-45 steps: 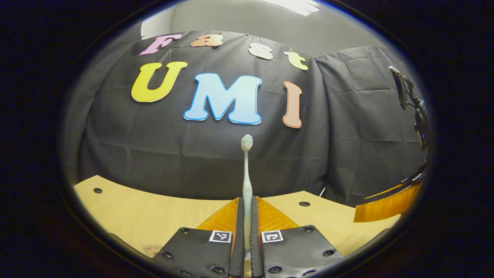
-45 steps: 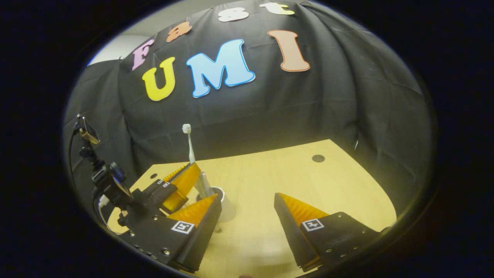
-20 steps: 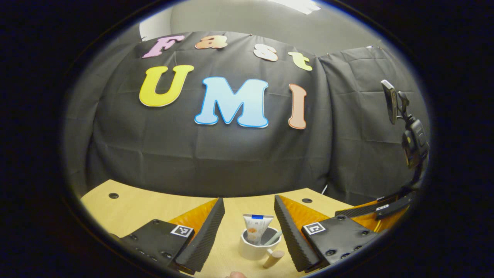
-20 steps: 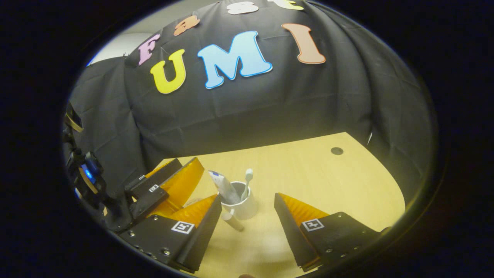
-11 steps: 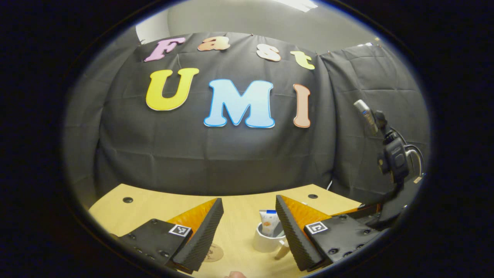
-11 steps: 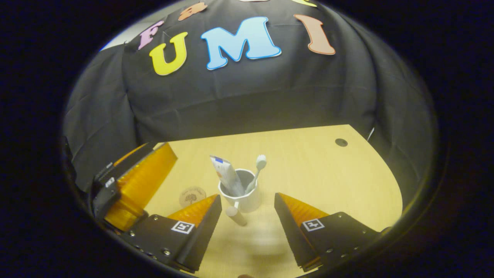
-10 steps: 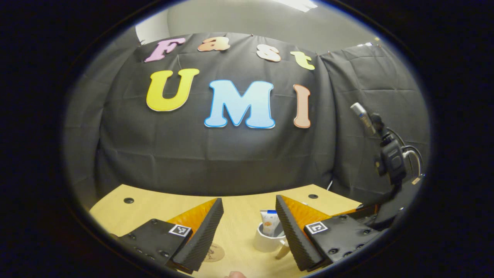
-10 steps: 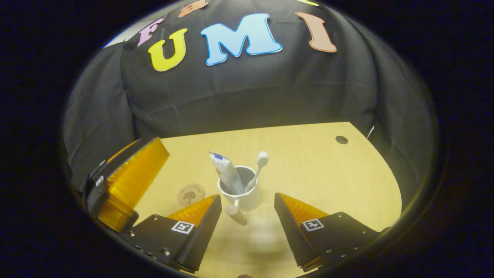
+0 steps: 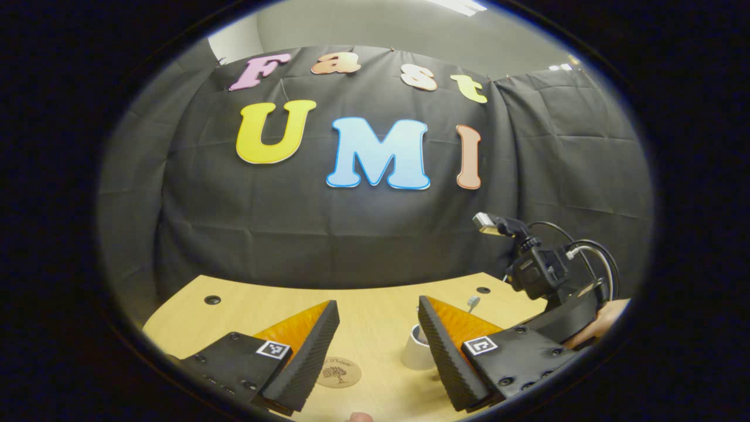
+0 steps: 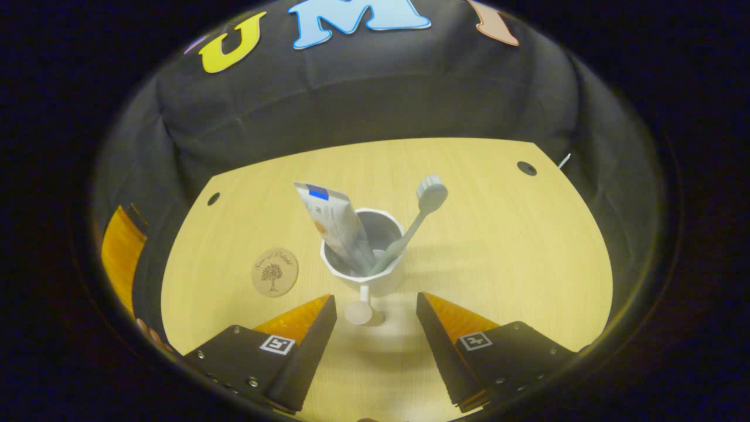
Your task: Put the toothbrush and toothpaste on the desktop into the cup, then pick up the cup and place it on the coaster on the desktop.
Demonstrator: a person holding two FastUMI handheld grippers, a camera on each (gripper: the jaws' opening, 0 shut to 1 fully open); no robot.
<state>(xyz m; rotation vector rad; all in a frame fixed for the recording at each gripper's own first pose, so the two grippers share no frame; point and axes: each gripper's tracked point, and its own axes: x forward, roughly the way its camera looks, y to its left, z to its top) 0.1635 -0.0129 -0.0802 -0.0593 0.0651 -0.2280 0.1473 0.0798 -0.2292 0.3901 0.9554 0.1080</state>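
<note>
Right tongs [image 10: 375, 308] apart, seemingly flanking cup [image 10: 366, 275]

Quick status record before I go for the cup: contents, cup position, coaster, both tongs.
cup: upright on the desktop, handle toward the right tongs
toothpaste: in the cup, leaning left
toothbrush: in the cup, head up, leaning right
coaster: bare, left of the cup, apart from it
right tongs: open, handle between the fingers, no contact
left tongs: open, holding nothing
</note>
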